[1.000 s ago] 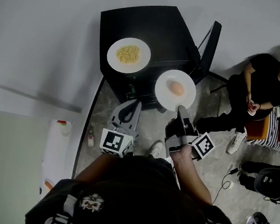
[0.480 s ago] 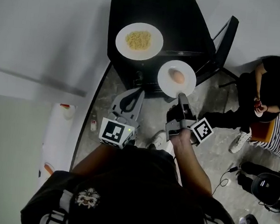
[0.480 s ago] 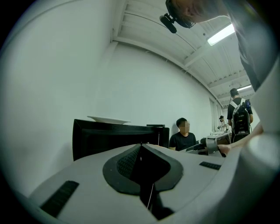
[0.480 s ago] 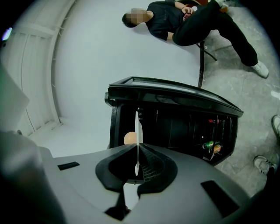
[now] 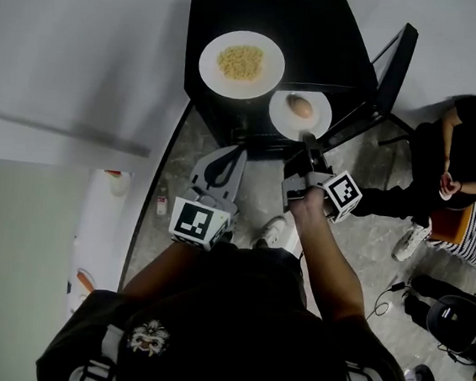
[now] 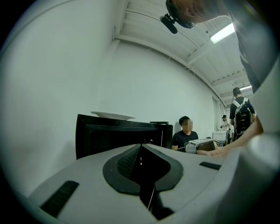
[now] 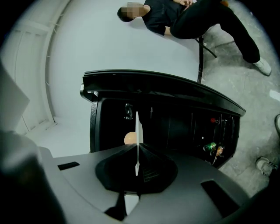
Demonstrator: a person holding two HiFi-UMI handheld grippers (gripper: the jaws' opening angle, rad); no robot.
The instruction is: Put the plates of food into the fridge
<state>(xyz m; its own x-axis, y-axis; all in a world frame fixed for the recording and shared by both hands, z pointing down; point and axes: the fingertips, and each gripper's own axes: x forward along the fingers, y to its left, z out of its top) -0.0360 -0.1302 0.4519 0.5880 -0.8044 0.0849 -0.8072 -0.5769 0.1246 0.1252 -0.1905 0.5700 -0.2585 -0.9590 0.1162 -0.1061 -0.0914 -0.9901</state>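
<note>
A black fridge (image 5: 322, 34) stands ahead with its door (image 5: 395, 62) swung open to the right. On its top lies a white plate of yellow noodles (image 5: 241, 64), seen from the side in the left gripper view (image 6: 112, 115). My right gripper (image 5: 309, 142) is shut on the near rim of a second white plate (image 5: 315, 122) that carries a round tan food item (image 5: 300, 107), held at the fridge's open front. In the right gripper view that plate (image 7: 138, 127) shows edge-on between the jaws. My left gripper (image 5: 227, 157) is shut and holds nothing, short of the fridge.
A person sits on a chair at the right (image 5: 462, 150). Cans (image 7: 211, 146) stand in the fridge door shelf. A small bottle (image 5: 162, 205) stands on the floor by the wall. A dark bag (image 5: 461, 319) and cables lie at the lower right.
The right gripper has carried the plate with the round food forward to the fridge's open front. The left gripper has barely shifted.
</note>
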